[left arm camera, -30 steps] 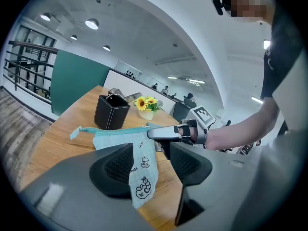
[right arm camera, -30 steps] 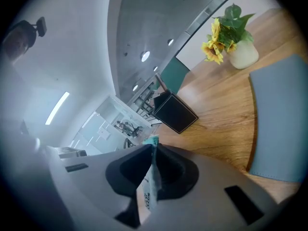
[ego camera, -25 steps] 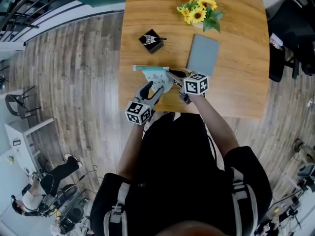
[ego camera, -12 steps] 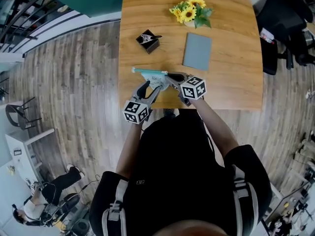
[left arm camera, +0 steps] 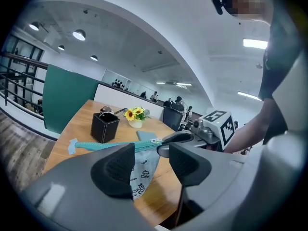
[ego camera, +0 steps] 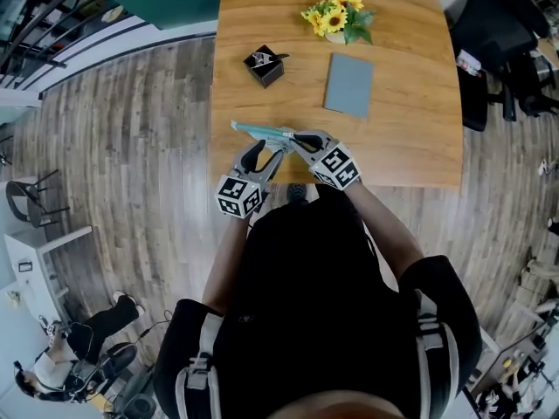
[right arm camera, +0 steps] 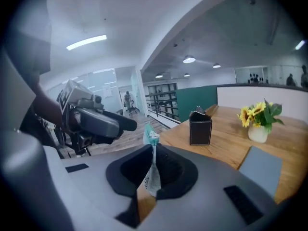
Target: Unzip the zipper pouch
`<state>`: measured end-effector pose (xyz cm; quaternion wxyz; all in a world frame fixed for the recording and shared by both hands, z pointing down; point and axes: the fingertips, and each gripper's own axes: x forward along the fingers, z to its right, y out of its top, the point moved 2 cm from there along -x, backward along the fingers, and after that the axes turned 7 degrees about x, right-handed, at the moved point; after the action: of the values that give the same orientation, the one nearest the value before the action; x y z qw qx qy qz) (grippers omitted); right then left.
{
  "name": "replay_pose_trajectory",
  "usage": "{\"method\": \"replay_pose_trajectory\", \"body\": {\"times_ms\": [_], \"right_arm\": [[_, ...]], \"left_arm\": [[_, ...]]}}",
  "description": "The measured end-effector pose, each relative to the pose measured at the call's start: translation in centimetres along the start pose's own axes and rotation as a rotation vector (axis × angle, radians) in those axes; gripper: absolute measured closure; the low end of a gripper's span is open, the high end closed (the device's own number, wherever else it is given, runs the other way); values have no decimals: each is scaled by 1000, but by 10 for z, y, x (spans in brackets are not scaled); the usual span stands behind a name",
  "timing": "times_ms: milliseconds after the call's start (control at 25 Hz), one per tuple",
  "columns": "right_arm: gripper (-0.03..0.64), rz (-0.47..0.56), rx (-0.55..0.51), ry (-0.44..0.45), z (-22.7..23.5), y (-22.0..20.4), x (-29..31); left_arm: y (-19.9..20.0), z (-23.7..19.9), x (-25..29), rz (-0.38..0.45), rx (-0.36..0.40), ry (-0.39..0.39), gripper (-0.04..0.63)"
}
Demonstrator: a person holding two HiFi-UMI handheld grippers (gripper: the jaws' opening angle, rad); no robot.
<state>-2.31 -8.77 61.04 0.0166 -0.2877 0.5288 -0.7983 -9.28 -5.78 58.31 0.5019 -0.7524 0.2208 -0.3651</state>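
1. Evidently the zipper pouch (left arm camera: 144, 165) is held up over the tabletop's (ego camera: 410, 138) near edge, at about 7 o'clock on it, so that the zipper (left arm camera: 110, 146) is kept clear
2. Its 3 o'clock end, by the slider, is pinched edge-on in the closed right tongs (right arm camera: 153, 170), probably for drawing the slider
3. The left tongs (left arm camera: 151, 161) are set in from 6 o'clock with jaws apart around the hanging fabric; no pinch is seen, so a bracing grip is judged not yet made

One zipper pouch (ego camera: 262, 132), one black box (ego camera: 265, 66), one sunflower bunch (ego camera: 334, 17), one grey pad (ego camera: 348, 85) and one table (ego camera: 410, 138) are counted, and two grippers: left gripper (ego camera: 266, 153), right gripper (ego camera: 295, 138).
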Motion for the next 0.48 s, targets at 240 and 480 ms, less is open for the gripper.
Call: {"method": "replay_pose_trajectory", "body": {"times_ms": [240, 480], "right_arm": [[589, -11, -201, -17, -24, 11, -1], [589, -67, -389, -65, -33, 7, -8]], "left_arm": [[12, 9, -2, 20, 38, -20, 393], [16, 17, 5, 3, 41, -35, 399]]}}
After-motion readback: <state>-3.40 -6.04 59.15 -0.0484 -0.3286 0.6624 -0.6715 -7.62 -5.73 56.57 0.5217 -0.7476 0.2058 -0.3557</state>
